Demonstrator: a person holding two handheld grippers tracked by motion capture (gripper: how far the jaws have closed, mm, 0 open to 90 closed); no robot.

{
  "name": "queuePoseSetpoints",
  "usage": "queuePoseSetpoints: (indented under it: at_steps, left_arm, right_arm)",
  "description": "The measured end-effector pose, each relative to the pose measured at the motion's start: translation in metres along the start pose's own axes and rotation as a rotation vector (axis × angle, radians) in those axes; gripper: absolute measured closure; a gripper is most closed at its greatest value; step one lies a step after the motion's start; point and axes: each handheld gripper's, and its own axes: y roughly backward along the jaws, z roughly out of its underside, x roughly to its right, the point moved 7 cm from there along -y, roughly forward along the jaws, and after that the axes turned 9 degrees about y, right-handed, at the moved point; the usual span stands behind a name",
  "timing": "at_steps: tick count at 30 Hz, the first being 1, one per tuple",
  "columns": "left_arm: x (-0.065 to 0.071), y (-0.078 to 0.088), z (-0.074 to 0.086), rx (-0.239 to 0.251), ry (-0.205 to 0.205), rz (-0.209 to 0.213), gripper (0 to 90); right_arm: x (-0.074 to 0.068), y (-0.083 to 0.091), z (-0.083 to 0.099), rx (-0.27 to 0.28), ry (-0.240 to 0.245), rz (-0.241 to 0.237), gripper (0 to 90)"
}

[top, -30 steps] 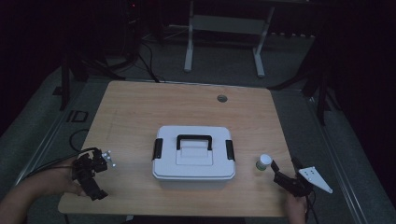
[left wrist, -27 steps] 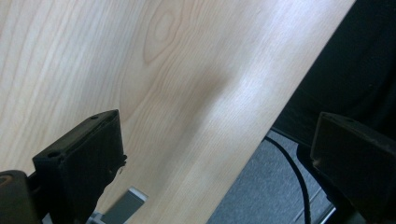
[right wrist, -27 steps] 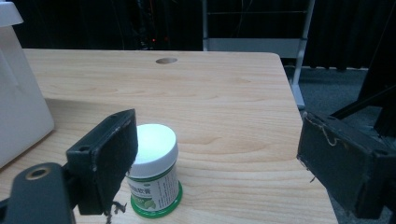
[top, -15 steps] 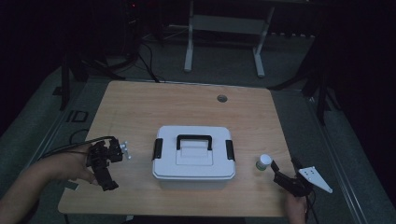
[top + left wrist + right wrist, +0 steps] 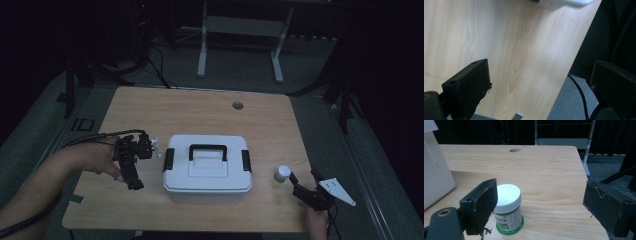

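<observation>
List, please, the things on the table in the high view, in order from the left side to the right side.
left gripper → white box → small white-capped jar → right gripper

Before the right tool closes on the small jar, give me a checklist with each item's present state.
1. Right tool open: ok, jaws spread wide.
2. White-lidded jar upright on the table: ok.
3. Jar centred between the jaws: not ok, it sits beside the left jaw in the right gripper view.
4. Jar apart from the white case: ok.
5. Left tool open, holding nothing: ok.
6. Case latches fastened: cannot tell.
</observation>
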Motion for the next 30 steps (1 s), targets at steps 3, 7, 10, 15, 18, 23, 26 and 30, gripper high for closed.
queuePoseSetpoints:
  at_steps: [3,7,10,15,18,23,26,30]
  left_arm:
    - [0.0,0.005,-0.006,0.004,-0.006,0.002,2.2]
    - [-0.002,0.011,-0.02,0.004,-0.029,-0.014,2.2]
    - [0.001,0.011,-0.032,-0.006,-0.049,-0.009,2.2]
    - [0.001,0.012,-0.048,-0.013,-0.08,-0.011,2.2]
    - [0.003,0.013,-0.058,-0.006,-0.099,0.008,2.2]
    - [0.005,0.012,-0.075,-0.01,-0.133,-0.018,2.2]
    - [0.008,0.013,-0.086,0.003,-0.155,-0.022,7.7]
    - [0.007,0.01,-0.1,0.002,-0.169,-0.033,8.1]
  right_arm:
    - [0.0,0.0,0.0,-0.001,0.0,0.0,11.9]
    - [0.0,0.0,0.0,0.003,-0.004,-0.003,11.9]
    - [0.0,0.001,0.0,0.002,-0.008,-0.004,11.9]
    - [0.001,0.001,0.0,0.004,-0.012,-0.006,11.9]
    - [0.001,0.001,0.0,0.007,-0.015,-0.005,11.9]
    - [0.001,0.001,0.0,0.008,-0.017,-0.007,11.9]
    - [0.001,0.001,0.0,0.008,-0.018,-0.009,11.9]
    - [0.001,0.002,0.0,0.01,-0.019,-0.011,11.9]
